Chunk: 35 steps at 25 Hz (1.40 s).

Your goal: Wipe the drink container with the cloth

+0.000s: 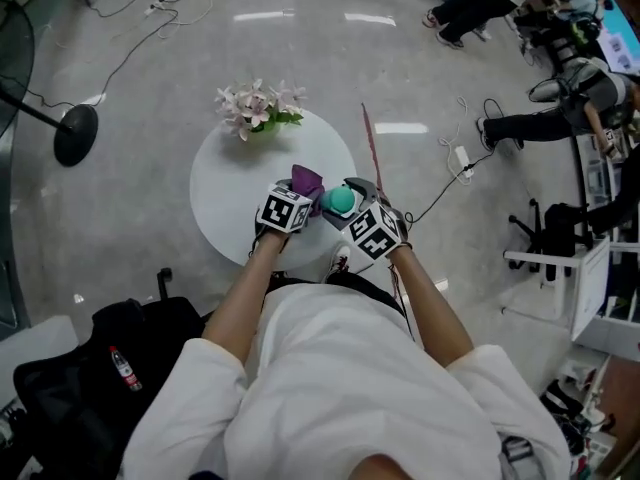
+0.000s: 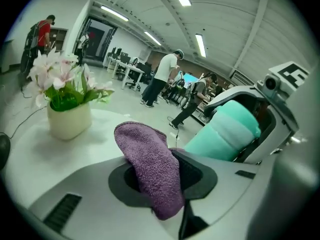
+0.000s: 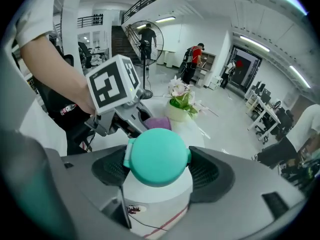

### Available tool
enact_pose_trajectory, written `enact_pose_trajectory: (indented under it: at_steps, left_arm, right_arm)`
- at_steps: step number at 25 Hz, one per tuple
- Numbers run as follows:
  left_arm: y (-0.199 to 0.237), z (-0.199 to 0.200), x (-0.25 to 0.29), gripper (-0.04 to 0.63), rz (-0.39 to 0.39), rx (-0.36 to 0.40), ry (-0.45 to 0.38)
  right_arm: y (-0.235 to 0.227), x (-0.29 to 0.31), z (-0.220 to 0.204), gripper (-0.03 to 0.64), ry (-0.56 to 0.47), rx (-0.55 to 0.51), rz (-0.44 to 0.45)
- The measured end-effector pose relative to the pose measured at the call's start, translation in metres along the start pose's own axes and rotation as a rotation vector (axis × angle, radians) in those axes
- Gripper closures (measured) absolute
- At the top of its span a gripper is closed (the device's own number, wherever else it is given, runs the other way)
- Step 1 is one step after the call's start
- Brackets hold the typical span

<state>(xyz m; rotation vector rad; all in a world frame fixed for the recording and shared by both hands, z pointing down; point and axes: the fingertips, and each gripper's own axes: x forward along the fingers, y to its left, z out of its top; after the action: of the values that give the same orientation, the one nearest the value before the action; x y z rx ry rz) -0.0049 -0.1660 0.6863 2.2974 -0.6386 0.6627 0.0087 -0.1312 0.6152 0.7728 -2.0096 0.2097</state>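
One cloth (image 2: 145,154) pinched in closed left gripper (image 2: 162,181) | one drink container (image 3: 159,156) clamped by wide-spread right gripper (image 3: 159,170) | one flower pot (image 1: 258,110) at table's (image 1: 215,203) far edge

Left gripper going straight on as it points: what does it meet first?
Likely the white table, the gripped cloth leading; the drink container lies right of that line, the flower pot left. Depth unclear.
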Motion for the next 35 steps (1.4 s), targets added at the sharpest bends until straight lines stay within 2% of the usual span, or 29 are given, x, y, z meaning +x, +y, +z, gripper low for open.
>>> enact_pose_trajectory:
  at_steps: [5, 11, 18, 22, 26, 31, 33, 35]
  left_arm:
    - [0.019, -0.024, 0.031, 0.471, -0.040, -0.038, 0.078]
    - [0.040, -0.050, 0.060, 0.471, -0.034, -0.049, 0.186]
    - [0.041, -0.051, 0.065, 0.471, -0.039, -0.052, 0.184]
    - [0.042, -0.039, 0.041, 0.469, 0.023, -0.032, 0.118]
    - [0.046, -0.018, 0.002, 0.469, 0.113, -0.048, 0.017]
    - [0.051, 0.032, -0.060, 0.469, 0.258, -0.007, -0.137]
    - [0.049, 0.057, -0.087, 0.469, 0.317, 0.014, -0.204]
    - [0.042, 0.084, -0.113, 0.469, 0.366, 0.047, -0.266]
  right_arm:
    - [-0.002, 0.002, -0.001, 0.261, 0.023, 0.031, -0.018]
    - [-0.002, 0.002, -0.001, 0.261, 0.034, 0.064, -0.038]
    - [-0.004, 0.003, -0.004, 0.258, 0.018, 0.084, -0.042]
    - [-0.003, -0.003, -0.001, 0.247, -0.030, 0.095, -0.003]
    - [-0.006, -0.023, 0.005, 0.221, -0.121, 0.102, 0.054]
    - [-0.047, -0.076, 0.038, 0.221, -0.360, 0.275, 0.138]
    - [-0.073, -0.097, 0.054, 0.239, -0.446, 0.307, 0.128]
    - [-0.098, -0.116, 0.068, 0.262, -0.498, 0.293, 0.097]
